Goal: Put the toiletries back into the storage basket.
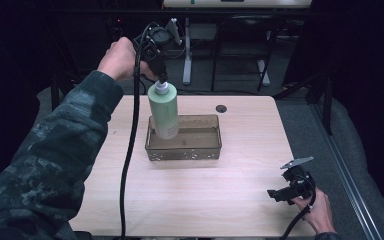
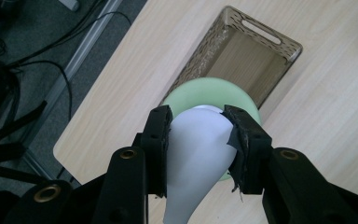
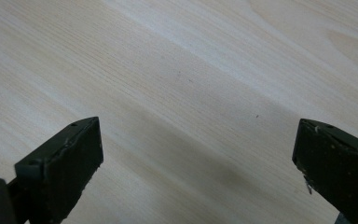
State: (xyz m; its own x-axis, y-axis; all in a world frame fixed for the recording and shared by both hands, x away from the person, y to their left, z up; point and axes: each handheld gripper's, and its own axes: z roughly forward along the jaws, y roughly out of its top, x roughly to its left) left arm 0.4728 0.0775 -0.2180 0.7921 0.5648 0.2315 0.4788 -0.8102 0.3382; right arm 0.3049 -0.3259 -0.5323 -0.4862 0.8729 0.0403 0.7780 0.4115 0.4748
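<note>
While the left gripper [image 2: 198,140] clamps its jaws on the white cap [image 2: 196,154] of the green bottle [image 1: 163,111], the bottle stands upright in the brown tray [image 1: 200,150]; the right gripper [image 1: 286,194] rests wide apart over the table [image 3: 191,70], holding nothing.

A dark camouflage sleeve [image 1: 55,150] is covering the person's left arm at the scene's near left. The left gripper [image 1: 161,79], at the far side, is showing black jaws with brass-coloured screw bushings and a strip of dark tape peeling from one pad; a thick black cable [image 1: 127,160] is trailing back from it across the near left. At the near right, the black right gripper [image 1: 275,194] is wearing a grey three-cornered plate [image 1: 296,162] on top, a thinner black cable looping below it.
</note>
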